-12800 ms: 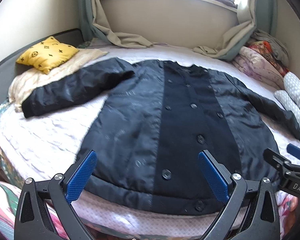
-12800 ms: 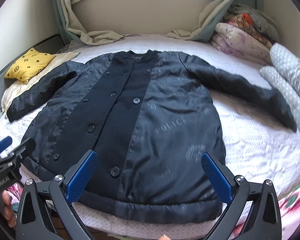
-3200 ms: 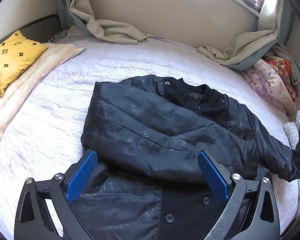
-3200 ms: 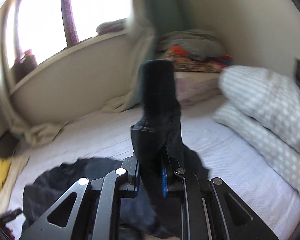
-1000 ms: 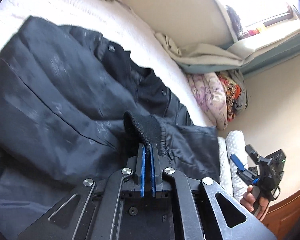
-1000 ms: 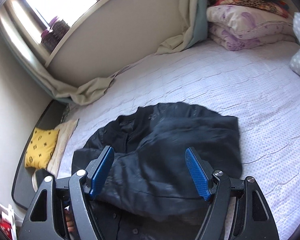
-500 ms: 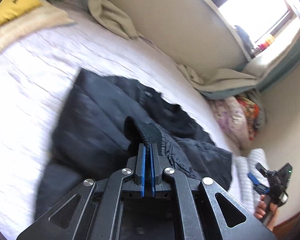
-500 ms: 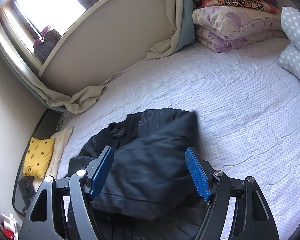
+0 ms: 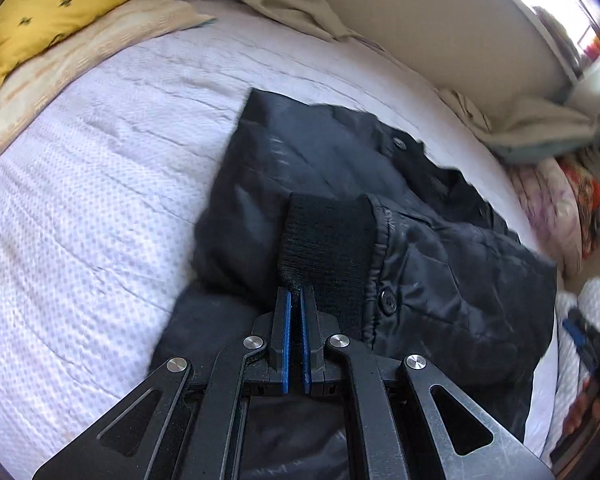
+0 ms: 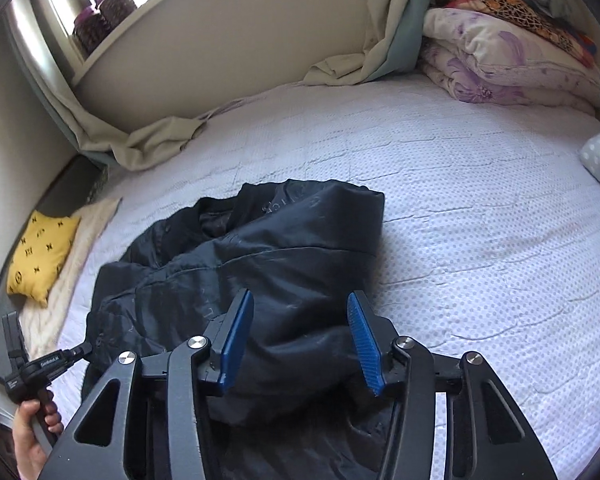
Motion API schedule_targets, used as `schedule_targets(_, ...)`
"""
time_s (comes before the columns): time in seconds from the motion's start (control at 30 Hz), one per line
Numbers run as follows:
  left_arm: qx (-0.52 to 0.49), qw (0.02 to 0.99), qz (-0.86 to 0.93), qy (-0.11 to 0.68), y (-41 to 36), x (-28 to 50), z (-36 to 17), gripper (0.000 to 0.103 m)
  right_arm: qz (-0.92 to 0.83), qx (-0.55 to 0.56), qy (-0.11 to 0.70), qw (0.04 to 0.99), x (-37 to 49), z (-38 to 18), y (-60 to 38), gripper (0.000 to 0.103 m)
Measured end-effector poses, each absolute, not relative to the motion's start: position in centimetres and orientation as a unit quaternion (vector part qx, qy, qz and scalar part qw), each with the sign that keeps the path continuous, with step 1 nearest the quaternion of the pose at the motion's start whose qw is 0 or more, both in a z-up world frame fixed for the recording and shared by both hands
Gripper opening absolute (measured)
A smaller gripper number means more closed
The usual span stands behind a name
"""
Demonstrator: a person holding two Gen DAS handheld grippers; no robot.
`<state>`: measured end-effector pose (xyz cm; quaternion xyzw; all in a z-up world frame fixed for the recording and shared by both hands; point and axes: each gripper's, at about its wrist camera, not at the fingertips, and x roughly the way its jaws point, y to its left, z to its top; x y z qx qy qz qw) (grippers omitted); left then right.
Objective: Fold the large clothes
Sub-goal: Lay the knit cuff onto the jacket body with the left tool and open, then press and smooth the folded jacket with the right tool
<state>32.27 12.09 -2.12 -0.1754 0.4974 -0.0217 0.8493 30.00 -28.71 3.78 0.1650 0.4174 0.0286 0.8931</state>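
The left gripper (image 9: 294, 300) is pinching the knit cuff (image 9: 326, 240) of the coat (image 9: 440, 272), holding the sleeve across the body lying mid-bed (image 9: 80, 208). The right gripper (image 10: 298, 320) is closing its jaws around bunched coat fabric, not yet pressing, apparently to gather the next fold.

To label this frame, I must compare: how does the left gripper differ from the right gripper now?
The left gripper is shut on the knit cuff; the right gripper has jaws apart, closing over the coat fold without pressing it. Both have blue pads and point down at the coat.
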Motion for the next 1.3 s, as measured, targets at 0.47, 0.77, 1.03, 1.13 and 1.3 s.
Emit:
schedule_targets(0.47, -0.077, 0.906, -0.06, 0.412, 7.3, 31.9, 1.6, 0.06, 0.036, 0.102, 0.432, 0.896, 33.0, 1.0, -25.5, 0.047)
schedule_targets(0.77, -0.044, 0.862, -0.071, 0.499, 5.3, 32.5, -4.6, 0.058, 0.005, 0.081, 0.496, 0.865, 34.0, -4.7, -26.5, 0.041)
schedule_targets(1.03, -0.025, 0.865, -0.066, 0.497, 4.9, 32.0, -5.7, 0.058, -0.016, -0.001, 0.473, 0.881, 32.9, -7.1, -24.5, 0.041)
schedule_targets(1.13, -0.027, 0.865, -0.065, 0.496, 5.0, 32.0, -5.2, 0.058, -0.011, 0.02, 0.473, 0.881, 33.0, -6.8, -24.9, 0.042)
schedule_targets(1.3, -0.031, 0.871, -0.062, 0.486, 5.3, 31.2, -2.9, 0.058, 0.005, 0.085, 0.446, 0.891, 31.9, -2.1, -26.6, 0.042)
